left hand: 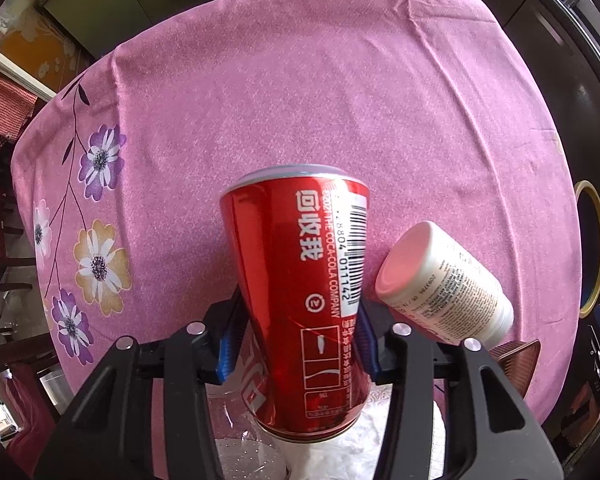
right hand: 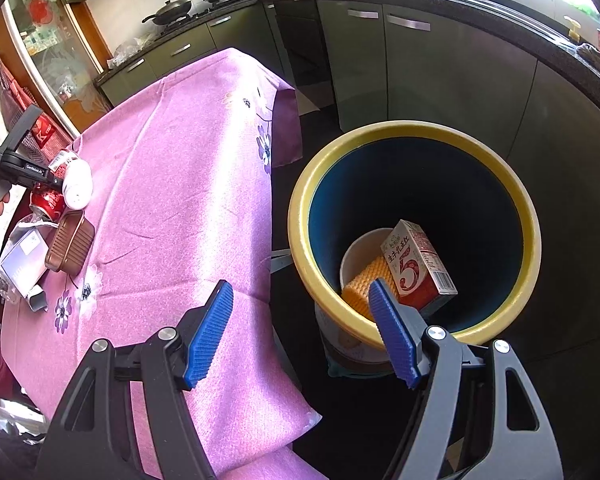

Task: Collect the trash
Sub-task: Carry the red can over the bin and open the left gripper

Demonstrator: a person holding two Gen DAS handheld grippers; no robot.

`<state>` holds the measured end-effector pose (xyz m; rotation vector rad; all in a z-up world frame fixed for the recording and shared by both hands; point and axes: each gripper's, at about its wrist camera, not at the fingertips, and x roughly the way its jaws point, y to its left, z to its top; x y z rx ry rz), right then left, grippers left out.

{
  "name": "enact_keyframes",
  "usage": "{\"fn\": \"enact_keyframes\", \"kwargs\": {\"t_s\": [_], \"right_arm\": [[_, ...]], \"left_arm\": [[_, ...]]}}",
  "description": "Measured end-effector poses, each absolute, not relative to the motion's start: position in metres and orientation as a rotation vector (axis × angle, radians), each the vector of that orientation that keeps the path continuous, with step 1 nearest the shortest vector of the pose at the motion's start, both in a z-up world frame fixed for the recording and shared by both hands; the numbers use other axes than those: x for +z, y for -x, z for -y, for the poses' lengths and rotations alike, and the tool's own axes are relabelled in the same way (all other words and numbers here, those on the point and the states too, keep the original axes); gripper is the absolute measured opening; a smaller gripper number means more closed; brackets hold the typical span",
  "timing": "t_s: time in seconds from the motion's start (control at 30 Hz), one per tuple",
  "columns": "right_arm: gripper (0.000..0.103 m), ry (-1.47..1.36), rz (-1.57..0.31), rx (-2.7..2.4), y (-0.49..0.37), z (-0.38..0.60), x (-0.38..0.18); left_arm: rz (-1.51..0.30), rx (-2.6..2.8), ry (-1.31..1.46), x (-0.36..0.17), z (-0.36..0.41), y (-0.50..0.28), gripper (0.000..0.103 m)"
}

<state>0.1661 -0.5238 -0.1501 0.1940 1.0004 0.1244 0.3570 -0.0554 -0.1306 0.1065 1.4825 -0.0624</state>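
My left tongs [left hand: 298,344] pinch a red cola can [left hand: 300,292] between the blue pads, one pad on each side of its body. The can tilts a little, its far end toward the middle of the counter [left hand: 300,100], which is covered in a pink flowered cloth. Just right of the can a white bottle [left hand: 444,284] lies on its side, its pink end facing me, touching or nearly touching the can. A brown ribbed tray [left hand: 516,360] sits beside the bottle, under its near end.

My right tongs [right hand: 300,312] are spread wide and hold nothing. The right pad hangs over the rim of the bin [right hand: 416,130], a yellow-rimmed tub with a dark inside standing on the floor just off the counter's edge. In the bin lie a red and white milk carton [right hand: 418,264], a yellow waffled piece [right hand: 366,284] and a white cup [right hand: 360,250] beneath them. Far left on the counter, the can, the bottle and the tray sit together among some wrappers [right hand: 22,256].
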Motion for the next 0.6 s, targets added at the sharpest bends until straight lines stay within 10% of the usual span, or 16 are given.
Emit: {"fn": "enact_keyframes", "kwargs": {"t_s": [0.6], "right_arm": [[0.070,-0.225,-0.956,0.122,-0.153,0.536,-0.143]], "left_arm": [[-1.326,-0.150,-0.184,-0.042,0.080,-0.328,0.045]]}}
